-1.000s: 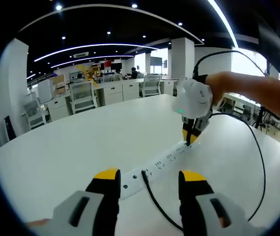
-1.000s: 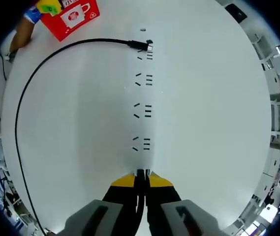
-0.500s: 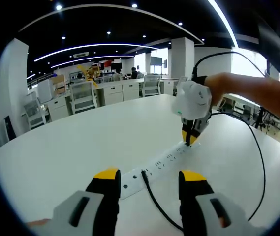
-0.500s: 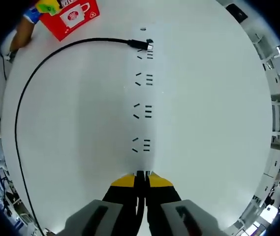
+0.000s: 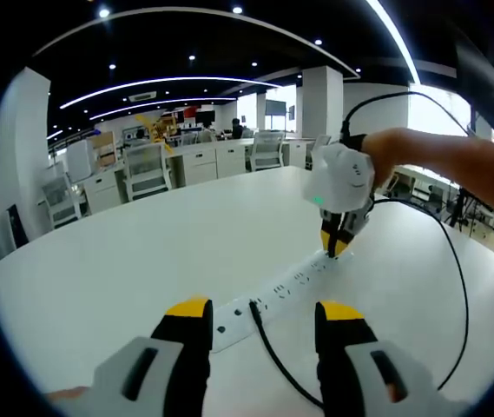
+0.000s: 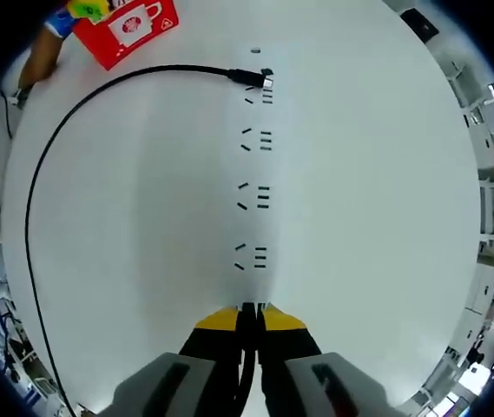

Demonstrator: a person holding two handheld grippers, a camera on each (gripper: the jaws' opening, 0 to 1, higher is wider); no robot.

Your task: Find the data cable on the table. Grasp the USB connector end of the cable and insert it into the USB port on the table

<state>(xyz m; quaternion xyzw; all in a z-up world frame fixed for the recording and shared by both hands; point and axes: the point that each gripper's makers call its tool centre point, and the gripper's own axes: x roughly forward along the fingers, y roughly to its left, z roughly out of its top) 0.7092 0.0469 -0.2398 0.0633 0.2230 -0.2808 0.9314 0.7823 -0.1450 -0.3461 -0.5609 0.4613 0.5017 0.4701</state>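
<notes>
A white power strip [image 5: 294,282] lies on the white table [image 5: 142,252]. One end of a black data cable [image 5: 277,360] is plugged in at the strip's near end, between my left gripper's [image 5: 264,310] open, yellow-tipped jaws. My right gripper [image 5: 335,248] points down at the strip's far end. In the right gripper view the right gripper [image 6: 249,315] is shut on the cable's connector [image 6: 248,307], which touches the strip [image 6: 253,165]. How deep the connector sits is hidden. The cable [image 6: 55,148] loops left to its other plug [image 6: 251,77].
A red box [image 6: 129,30] with a cup picture stands past the strip's plugged end, a person's arm [image 6: 42,52] beside it. The arm [image 5: 455,165] holding my right gripper reaches in from the right. Office chairs and desks [image 5: 147,169] stand beyond the table's far edge.
Almost nothing differs: my right gripper wavers slightly over the strip's far end, still shut on the connector. The left gripper has held still.
</notes>
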